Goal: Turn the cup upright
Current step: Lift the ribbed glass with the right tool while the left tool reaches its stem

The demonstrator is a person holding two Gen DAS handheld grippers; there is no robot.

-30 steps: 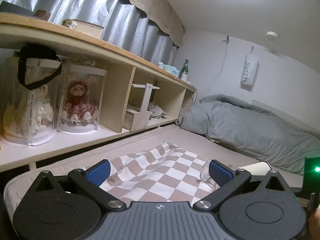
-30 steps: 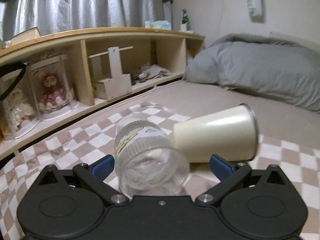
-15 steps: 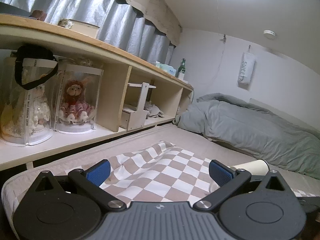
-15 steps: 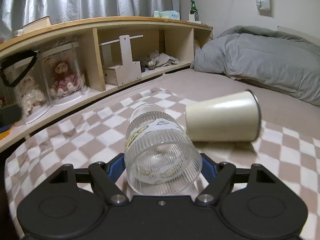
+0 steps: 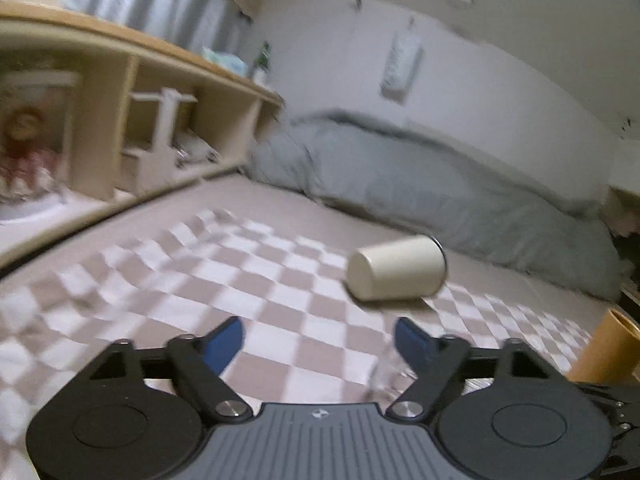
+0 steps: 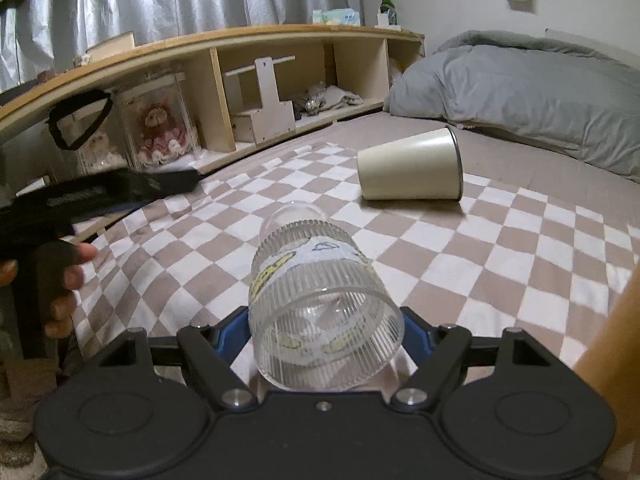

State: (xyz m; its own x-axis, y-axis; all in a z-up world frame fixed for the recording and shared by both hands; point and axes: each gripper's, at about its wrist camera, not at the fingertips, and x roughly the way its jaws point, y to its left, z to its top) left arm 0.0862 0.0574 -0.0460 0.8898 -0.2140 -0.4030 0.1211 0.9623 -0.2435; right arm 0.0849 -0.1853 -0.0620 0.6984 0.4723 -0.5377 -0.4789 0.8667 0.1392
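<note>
A clear ribbed glass cup [image 6: 320, 300] lies on its side, mouth toward the camera, lifted over the checkered cloth [image 6: 500, 248]. My right gripper [image 6: 324, 336] is shut on it near the rim. A cream cup [image 6: 412, 170] lies on its side farther back, mouth to the right; it also shows in the left wrist view [image 5: 396, 268]. My left gripper [image 5: 320, 340] is open and empty, low over the cloth, short of the cream cup. The left gripper's body shows at the left of the right wrist view [image 6: 100, 192], held by a hand.
A wooden shelf [image 6: 216, 44] with boxed dolls [image 6: 160, 128] runs along the left. A grey duvet [image 6: 520, 80] lies at the back. An orange-brown cup [image 5: 604, 348] stands at the right edge of the left wrist view, also at the right in the right wrist view [image 6: 612, 344].
My right gripper closed on the glass cup and lifted it back from the cream cup. My left gripper swung right and down toward the cream cup; its view is blurred.
</note>
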